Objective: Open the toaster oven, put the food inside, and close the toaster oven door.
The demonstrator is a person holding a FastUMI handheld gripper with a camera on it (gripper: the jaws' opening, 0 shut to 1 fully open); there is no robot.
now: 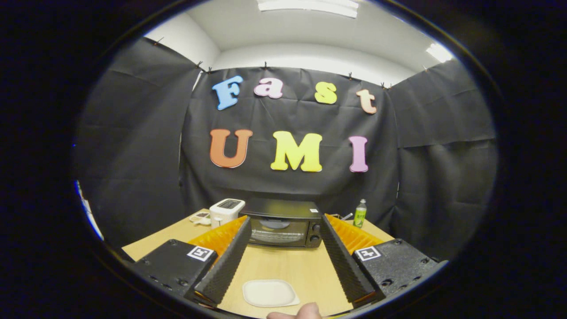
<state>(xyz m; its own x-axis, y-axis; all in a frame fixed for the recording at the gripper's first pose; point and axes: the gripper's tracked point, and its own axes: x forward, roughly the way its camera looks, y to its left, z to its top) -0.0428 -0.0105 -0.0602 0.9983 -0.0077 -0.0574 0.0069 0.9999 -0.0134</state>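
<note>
Presently, gripper view: jaws spread wide, gripping nothing, gripper (283, 261) held level above the wooden worktop (283, 266). Toaster oven (282, 223), door shut, at 12 o'clock beyond the fingertips, at the worktop's far edge. White flat food item (270, 293) lies between the fingers toward 6 o'clock. Bare worktop between food and oven. White appliance (226, 211) at 11 o'clock; green bottle (360, 213) at 1 o'clock. Fingertip (301, 313) shows at 6 o'clock.

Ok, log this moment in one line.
gripper open, empty | toaster oven door closed, beyond fingers | white plate between fingers on table
</note>
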